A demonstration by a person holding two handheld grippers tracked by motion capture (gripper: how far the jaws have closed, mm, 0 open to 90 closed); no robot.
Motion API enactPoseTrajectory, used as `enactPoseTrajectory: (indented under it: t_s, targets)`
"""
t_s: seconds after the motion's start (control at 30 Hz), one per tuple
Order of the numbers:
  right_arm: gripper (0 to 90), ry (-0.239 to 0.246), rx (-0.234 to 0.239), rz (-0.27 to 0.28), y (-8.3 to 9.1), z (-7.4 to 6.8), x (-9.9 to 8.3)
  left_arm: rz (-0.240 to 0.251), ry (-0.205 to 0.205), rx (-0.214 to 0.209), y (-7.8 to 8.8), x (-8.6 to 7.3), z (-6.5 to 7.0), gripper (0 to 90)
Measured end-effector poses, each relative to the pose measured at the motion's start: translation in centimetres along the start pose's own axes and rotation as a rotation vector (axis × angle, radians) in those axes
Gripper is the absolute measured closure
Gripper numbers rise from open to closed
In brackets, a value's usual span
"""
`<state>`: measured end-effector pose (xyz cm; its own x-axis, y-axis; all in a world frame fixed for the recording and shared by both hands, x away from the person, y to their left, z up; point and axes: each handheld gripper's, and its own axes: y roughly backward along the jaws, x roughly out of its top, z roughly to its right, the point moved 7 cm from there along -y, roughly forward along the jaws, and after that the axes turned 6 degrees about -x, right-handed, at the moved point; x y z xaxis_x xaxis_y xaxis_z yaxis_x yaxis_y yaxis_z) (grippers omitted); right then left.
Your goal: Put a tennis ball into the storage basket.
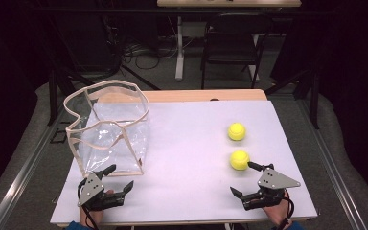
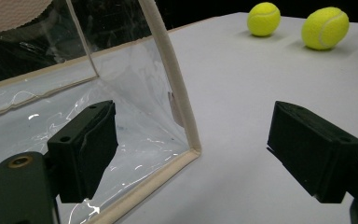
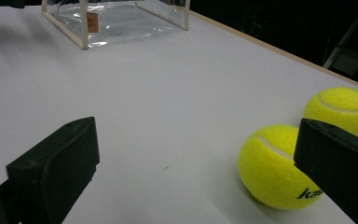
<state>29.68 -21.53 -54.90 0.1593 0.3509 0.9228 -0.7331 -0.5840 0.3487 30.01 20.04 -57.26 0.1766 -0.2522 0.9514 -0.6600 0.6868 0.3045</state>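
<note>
Two yellow tennis balls lie on the white table top at the right, the far ball [image 1: 236,131] and the near ball [image 1: 239,160]. My right gripper [image 1: 242,178] stands open just in front of the near ball [image 3: 275,165], which sits by its right jaw without touching it; the far ball [image 3: 342,109] lies behind. A clear plastic bag with beige trim [image 1: 110,124] stands open at the left. My left gripper [image 1: 120,176] is open at the bag's front corner [image 2: 189,149], its left jaw seen against the clear wall. Both balls [image 2: 264,18] [image 2: 325,28] lie far beyond it.
The white sheet [image 1: 187,143] covers most of a wooden table, whose bare edge [image 1: 206,95] shows at the back. A dark chair [image 1: 232,43] and a desk leg [image 1: 178,48] stand on the floor behind. Metal rails run along both sides.
</note>
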Motion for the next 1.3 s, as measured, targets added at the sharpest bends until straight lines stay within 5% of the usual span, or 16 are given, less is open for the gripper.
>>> enactPoseTrajectory:
  t_s: [0.7, 1.3]
  targets:
    - [0.0, -0.012, -0.022, -0.060, -0.5, 0.8, 0.2, 0.000, -0.010, -0.004, -0.1, -0.1, 0.0, 15.7]
    - [0.0, -0.052, -0.044, -0.169, -2.1, 2.5, 0.6, -0.007, -0.016, -0.009, -0.2, -0.2, 0.2, 15.7]
